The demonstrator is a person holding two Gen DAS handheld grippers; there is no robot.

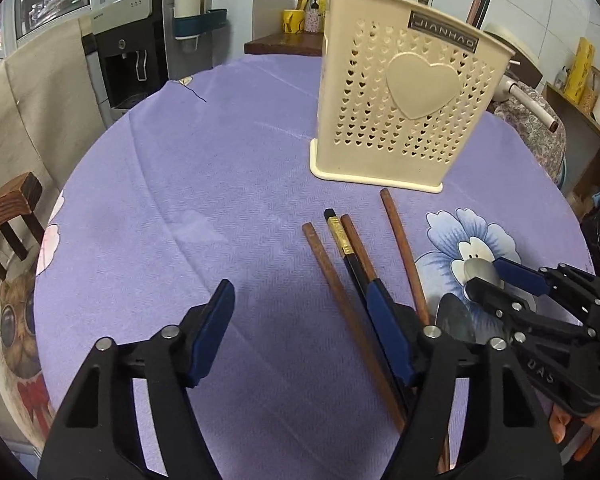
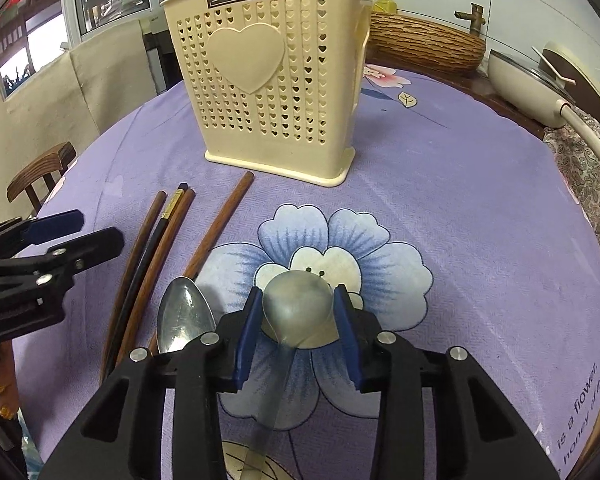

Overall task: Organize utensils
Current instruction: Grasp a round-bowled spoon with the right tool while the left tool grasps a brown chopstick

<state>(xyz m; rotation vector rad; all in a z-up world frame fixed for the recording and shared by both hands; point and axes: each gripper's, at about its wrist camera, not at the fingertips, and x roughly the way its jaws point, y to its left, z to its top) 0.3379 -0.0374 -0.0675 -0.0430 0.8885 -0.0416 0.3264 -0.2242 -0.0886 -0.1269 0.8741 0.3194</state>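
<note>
The right gripper point(image 2: 296, 312) is clamped on the spoon point(image 2: 298, 308) bowl, handle trailing back toward the holder of the tool, while the left gripper point(image 1: 300, 316) stands apart over the 4 chopsticks point(image 1: 340, 264), whose long axes point at the caddy point(image 1: 404, 92) beyond on the surface point(image 1: 180, 184).

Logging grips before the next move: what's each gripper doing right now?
Left gripper: open, holding nothing; its right finger lies over the chopsticks.
Right gripper: closed on the bowl of a spoon.
</note>
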